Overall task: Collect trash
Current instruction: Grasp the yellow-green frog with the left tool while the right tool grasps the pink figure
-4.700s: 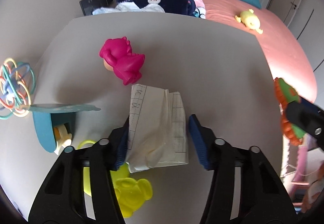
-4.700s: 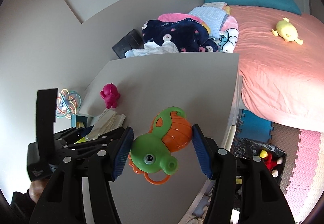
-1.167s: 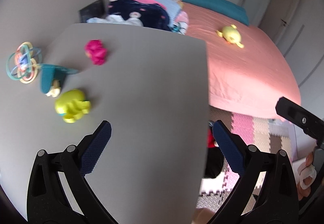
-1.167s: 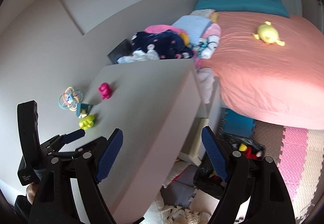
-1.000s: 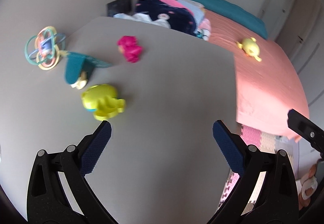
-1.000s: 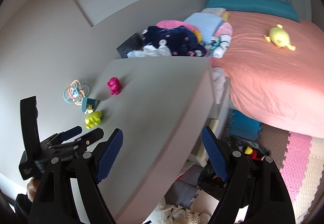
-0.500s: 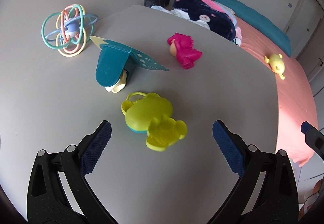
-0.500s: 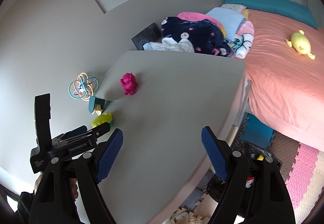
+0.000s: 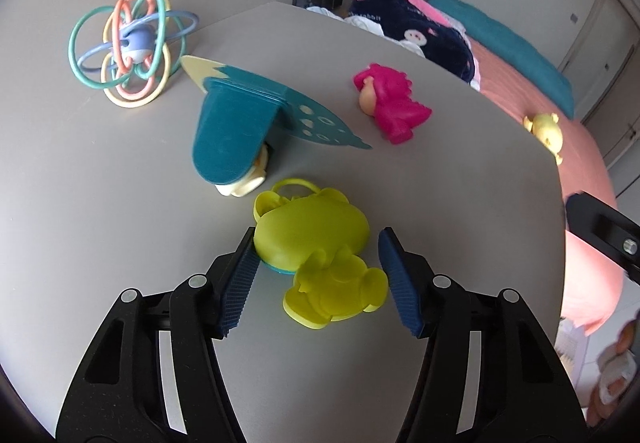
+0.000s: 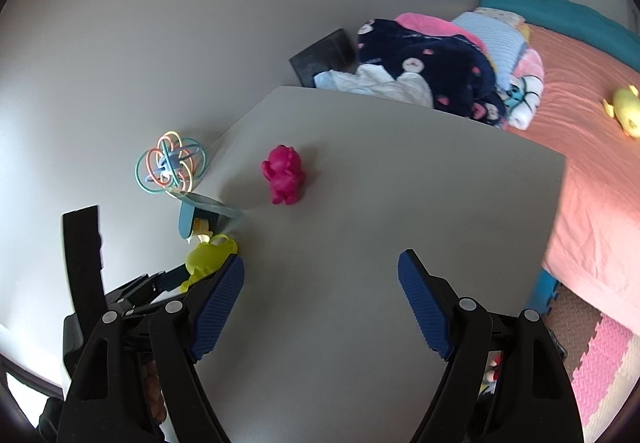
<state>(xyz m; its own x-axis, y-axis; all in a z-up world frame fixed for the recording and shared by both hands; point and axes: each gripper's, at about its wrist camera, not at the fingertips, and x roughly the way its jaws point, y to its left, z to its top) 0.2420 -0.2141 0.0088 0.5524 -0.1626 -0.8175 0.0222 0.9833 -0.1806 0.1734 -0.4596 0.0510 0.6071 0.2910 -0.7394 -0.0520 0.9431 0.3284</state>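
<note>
The left claw (image 9: 316, 279) sits low over the grey bench (image 9: 460, 203), its jaws parted around the lime-green toy (image 9: 316, 251). The left blue pad (image 9: 240, 283) lies against or just beside the toy's flank; the right pad stands a little apart from it. The toy lies flat on the bench, not lifted, near the bench's left side, with its ring handle pointing away from the claw.

The right claw (image 10: 322, 307) hangs wide open over a bare stretch of bench, holding nothing. In its view the left claw's black body shows at lower left, with the lime-green toy (image 10: 206, 259) just past it.

Just beyond the green toy stands a teal tape dispenser (image 9: 236, 131), a flat teal leaf-shaped card resting on its top. Farther left is a rattle ball of coloured loops (image 9: 128, 47). To the right of the dispenser, well apart from the green toy, a pink figure (image 9: 390, 107) lies on its side.

Past the bench's far edge sits a pile of clothes and blankets (image 10: 436, 71), a dark navy one on top, beside a black panel on the wall. Beyond that stretches the bed (image 10: 592, 147) with a salmon sheet, a yellow plush toy (image 10: 624, 111) lying on it.
</note>
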